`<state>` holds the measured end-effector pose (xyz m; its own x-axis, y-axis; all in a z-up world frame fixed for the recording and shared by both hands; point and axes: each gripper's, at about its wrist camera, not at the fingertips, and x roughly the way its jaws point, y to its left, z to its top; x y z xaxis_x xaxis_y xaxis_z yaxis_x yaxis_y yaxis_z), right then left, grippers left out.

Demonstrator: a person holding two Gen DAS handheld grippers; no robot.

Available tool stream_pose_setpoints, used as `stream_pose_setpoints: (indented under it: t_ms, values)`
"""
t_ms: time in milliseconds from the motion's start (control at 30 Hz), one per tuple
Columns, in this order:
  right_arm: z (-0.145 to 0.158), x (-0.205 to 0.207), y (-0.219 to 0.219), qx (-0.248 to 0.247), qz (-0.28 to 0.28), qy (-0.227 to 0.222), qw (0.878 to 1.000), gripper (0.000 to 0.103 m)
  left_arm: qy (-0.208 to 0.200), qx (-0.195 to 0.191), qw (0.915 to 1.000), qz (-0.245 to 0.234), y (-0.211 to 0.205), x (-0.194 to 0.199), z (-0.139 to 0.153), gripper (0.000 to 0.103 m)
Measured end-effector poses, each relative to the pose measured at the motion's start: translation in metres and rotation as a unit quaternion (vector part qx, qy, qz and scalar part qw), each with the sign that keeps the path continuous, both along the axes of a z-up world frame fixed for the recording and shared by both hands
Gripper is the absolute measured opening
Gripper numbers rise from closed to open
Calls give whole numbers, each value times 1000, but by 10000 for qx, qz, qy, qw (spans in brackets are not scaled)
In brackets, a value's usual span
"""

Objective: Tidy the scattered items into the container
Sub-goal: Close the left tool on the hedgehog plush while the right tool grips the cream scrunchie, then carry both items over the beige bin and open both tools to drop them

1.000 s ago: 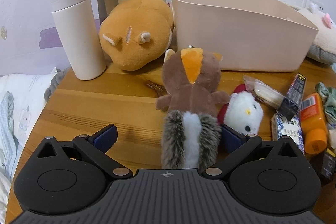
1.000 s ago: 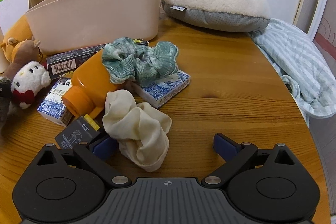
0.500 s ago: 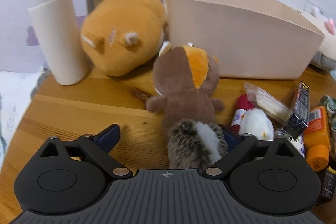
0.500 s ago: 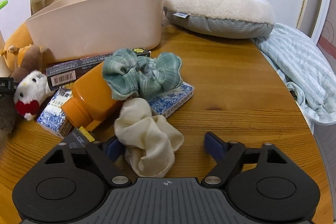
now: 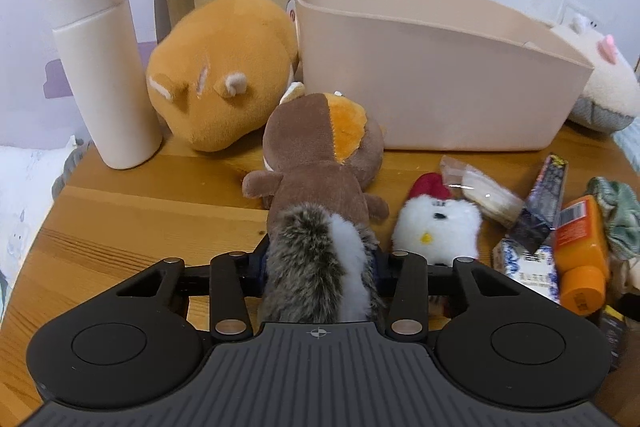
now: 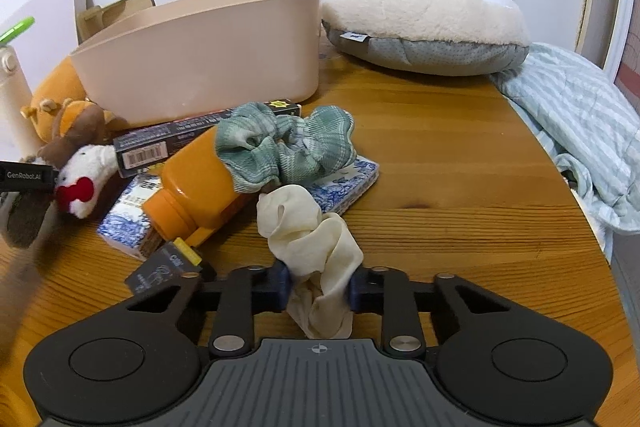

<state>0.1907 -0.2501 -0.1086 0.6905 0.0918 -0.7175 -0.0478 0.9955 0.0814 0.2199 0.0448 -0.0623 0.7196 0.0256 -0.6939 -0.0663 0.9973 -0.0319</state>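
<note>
Pinching squirrel plush (image 5: 320, 187) tail, left tongs (image 5: 318, 265) grip it.

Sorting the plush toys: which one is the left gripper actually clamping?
The brown squirrel plush, held by its grey-and-white tail in the left gripper. The orange plush and white kitty plush lie untouched.

Wooden table (image 6: 460, 155): beige container (image 6: 208, 67), white flask (image 5: 104, 75), plush toys, pillow (image 6: 424, 23).

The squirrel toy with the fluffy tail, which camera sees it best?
The left wrist view. There the squirrel toy fills the middle, its whole back and tail showing, the tail pinched by the left gripper. In the right wrist view the toy is small at the left edge, partly hidden behind the white plush.
</note>
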Motion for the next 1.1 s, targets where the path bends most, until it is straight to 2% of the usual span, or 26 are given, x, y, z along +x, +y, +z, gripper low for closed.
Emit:
stream_pose_setpoints:
  t_ms: [367,633,867,1100]
  values:
    - [28,-24,0,145,152,-407,9989,18,-365,-189,9991,-54,12,-21,22,43]
    - [73,-20,2,-53,329,-996,9945,18,-853,-67,9962,-142,7,-26,53,43]
    - [108,6,9,-27,571,-1429,9881,18,-1159,89,9931,-169,-3,-4,76,43]
    - [137,54,11,351,738,-1601,9837,18,-1320,191,9909,-191,-17,48,103,43]
